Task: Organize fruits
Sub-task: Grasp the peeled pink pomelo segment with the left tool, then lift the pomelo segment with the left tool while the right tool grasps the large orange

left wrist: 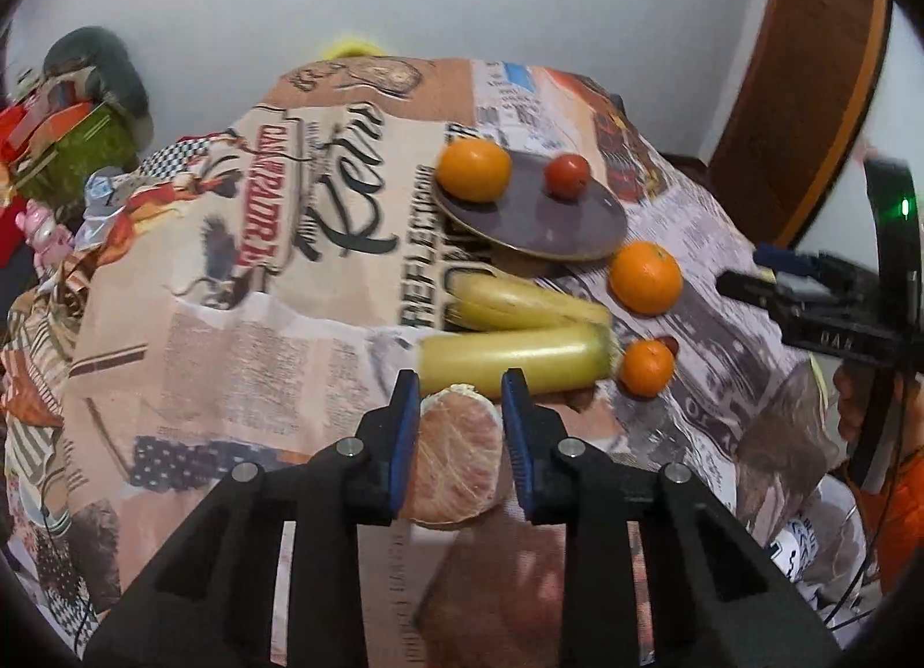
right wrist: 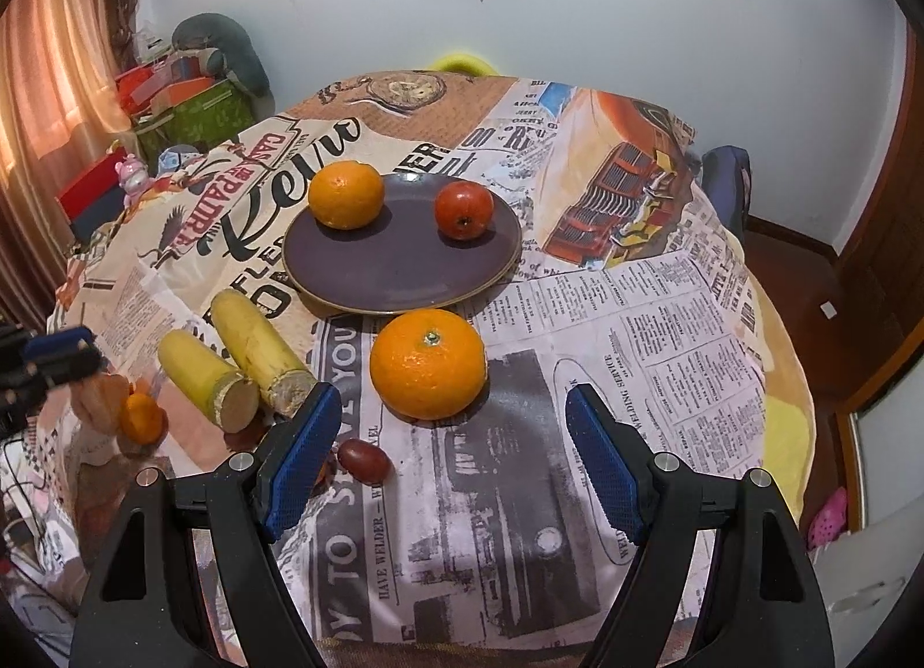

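Observation:
A purple plate (right wrist: pixel 398 264) (left wrist: pixel 543 229) holds an orange (right wrist: pixel 345 194) (left wrist: pixel 473 170) and a red fruit (right wrist: pixel 464 209) (left wrist: pixel 567 176). A big orange (right wrist: pixel 427 363) (left wrist: pixel 645 277) lies in front of the plate, between and beyond my open right gripper's (right wrist: pixel 453 451) fingers. Two yellow sugarcane pieces (right wrist: pixel 231 373) (left wrist: pixel 520 339) lie left of it, with a small orange (right wrist: pixel 140 417) (left wrist: pixel 647 368) and a dark red grape (right wrist: pixel 364 460). My left gripper (left wrist: pixel 459 437) is shut on a peeled fruit (left wrist: pixel 459 460) above the cloth.
The round table is covered with a newspaper-print cloth (right wrist: pixel 635 321). Boxes and toys (right wrist: pixel 173 108) are stacked at the far left by a curtain. A wooden door (left wrist: pixel 808 90) stands at the right. The right gripper shows at the left wrist view's right edge (left wrist: pixel 820 298).

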A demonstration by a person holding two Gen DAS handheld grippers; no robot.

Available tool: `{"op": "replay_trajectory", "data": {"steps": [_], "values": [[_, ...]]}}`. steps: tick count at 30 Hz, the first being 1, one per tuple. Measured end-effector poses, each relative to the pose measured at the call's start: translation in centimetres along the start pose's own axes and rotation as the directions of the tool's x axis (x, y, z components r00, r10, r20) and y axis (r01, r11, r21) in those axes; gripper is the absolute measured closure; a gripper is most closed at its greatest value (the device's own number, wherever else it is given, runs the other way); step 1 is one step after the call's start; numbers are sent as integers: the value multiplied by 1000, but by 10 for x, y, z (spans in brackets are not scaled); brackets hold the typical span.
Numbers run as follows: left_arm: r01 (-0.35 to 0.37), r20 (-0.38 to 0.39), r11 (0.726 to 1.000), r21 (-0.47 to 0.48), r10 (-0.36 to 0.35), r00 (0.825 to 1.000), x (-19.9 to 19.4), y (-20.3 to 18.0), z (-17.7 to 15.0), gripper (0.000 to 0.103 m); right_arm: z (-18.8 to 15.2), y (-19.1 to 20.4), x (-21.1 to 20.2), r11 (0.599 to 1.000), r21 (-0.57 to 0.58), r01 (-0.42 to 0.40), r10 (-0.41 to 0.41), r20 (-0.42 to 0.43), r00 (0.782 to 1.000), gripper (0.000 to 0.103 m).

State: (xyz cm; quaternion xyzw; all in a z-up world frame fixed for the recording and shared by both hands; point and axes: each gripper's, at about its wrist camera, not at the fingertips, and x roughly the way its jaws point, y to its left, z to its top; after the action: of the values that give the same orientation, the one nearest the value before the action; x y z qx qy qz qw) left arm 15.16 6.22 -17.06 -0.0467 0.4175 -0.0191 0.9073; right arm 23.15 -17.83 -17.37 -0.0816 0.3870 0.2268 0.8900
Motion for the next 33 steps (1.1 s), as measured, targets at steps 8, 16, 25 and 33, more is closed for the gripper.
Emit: {"op": "replay_trajectory", "data": {"steps": [8,16,25,33], "values": [[0,27,999,-34,1,1000,-12,19,4,79,0,6,7,1000,-5,-6,6,-14,1000,26],[8,47,1000,-19,-7,999,-3,12,32,81,0,4,8,1000,-3,-4,4,-15,1000,26],[36,98,998,45,-40,994,3,-17,65,92,-2,-5,19,1000,6,1,-1,-41,999,26],[63,125,995,79,-72,990,9,-29,86,103,3,-1,48,1000,-7,-15,15,-77,997,26]]}}
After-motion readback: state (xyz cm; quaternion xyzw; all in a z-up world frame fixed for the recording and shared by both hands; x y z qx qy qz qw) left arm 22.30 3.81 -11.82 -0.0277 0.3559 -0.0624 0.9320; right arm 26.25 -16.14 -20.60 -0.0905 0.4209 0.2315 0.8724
